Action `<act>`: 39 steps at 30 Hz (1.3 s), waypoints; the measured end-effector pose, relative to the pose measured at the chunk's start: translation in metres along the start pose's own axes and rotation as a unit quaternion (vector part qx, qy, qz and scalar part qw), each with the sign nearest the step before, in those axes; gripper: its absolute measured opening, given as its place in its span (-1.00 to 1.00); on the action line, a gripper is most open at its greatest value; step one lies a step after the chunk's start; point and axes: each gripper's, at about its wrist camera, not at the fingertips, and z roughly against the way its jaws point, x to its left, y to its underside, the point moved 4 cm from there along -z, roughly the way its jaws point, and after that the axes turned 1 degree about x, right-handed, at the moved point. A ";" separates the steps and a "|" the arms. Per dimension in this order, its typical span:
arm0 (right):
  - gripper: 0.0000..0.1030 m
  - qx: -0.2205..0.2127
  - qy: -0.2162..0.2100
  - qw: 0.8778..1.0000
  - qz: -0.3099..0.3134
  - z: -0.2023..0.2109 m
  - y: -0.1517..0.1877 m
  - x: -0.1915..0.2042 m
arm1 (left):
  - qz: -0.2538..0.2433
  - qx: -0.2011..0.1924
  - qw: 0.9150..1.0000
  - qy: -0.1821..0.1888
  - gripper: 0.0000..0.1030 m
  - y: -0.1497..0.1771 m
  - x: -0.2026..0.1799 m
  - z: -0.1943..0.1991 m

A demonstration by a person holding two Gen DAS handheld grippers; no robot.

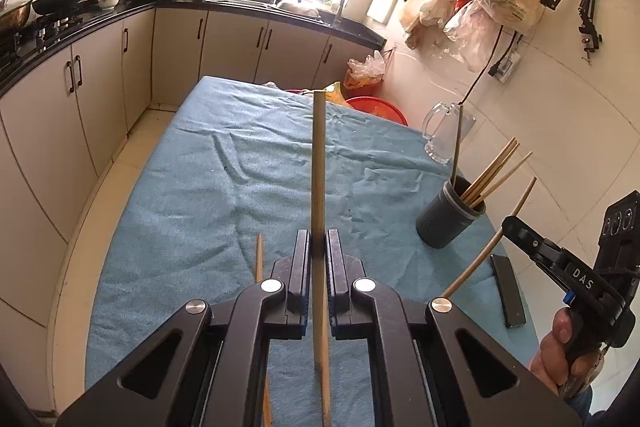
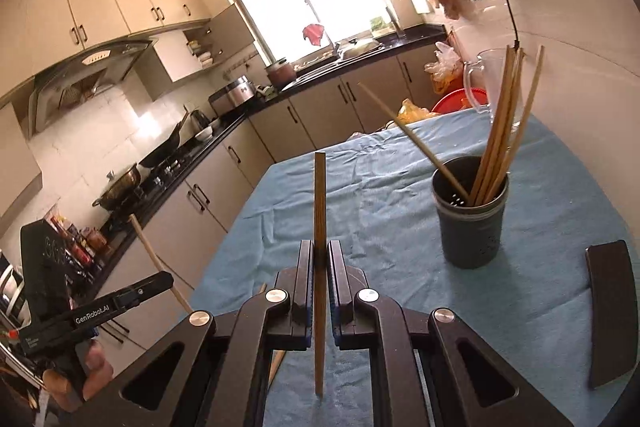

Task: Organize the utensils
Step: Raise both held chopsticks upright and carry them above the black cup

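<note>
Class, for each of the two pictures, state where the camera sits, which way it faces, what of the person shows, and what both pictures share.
Left wrist view: sits on the left gripper, facing along the blue-cloth table toward the sink window; the right gripper and a hand show at right.
Right wrist view: sits on the right gripper, facing the stove counter; the left gripper shows at lower left.
Shared: each gripper clamps one wooden chopstick; the dark grey cylindrical holder of chopsticks, the clear glass jug.
</note>
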 end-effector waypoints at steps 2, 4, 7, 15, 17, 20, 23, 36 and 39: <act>-0.86 -0.004 0.002 1.000 -0.004 0.003 -0.003 -0.003 | -0.002 -0.001 1.000 -0.001 -0.87 -0.001 -0.002 0.000; -0.86 -0.007 0.003 1.000 -0.007 0.004 -0.004 -0.005 | -0.003 -0.001 1.000 0.000 -0.87 -0.002 -0.004 0.001; -0.86 -0.010 0.004 1.000 -0.012 0.008 -0.006 -0.009 | -0.004 -0.005 1.000 0.002 -0.87 -0.005 -0.005 0.003; -0.86 -0.024 0.004 0.999 -0.028 0.021 -0.012 -0.022 | -0.013 -0.009 1.000 0.006 -0.87 -0.012 -0.017 0.003; -0.86 -0.028 0.007 0.999 -0.031 0.024 -0.014 -0.026 | -0.014 -0.008 1.000 0.007 -0.87 -0.013 -0.019 0.002; -0.86 -0.035 0.007 0.999 -0.039 0.030 -0.018 -0.033 | -0.019 -0.006 1.000 0.010 -0.87 -0.015 -0.026 -0.001; -0.86 -0.044 0.009 0.998 -0.047 0.038 -0.023 -0.040 | -0.023 -0.004 1.000 0.014 -0.87 -0.017 -0.033 -0.004; -0.86 -0.097 0.030 0.990 -0.099 0.083 -0.040 -0.088 | -0.057 -0.004 0.998 0.041 -0.87 -0.035 -0.083 -0.011; -0.86 -0.110 0.034 0.987 -0.110 0.094 -0.044 -0.101 | -0.065 -0.004 0.997 0.049 -0.87 -0.042 -0.099 -0.015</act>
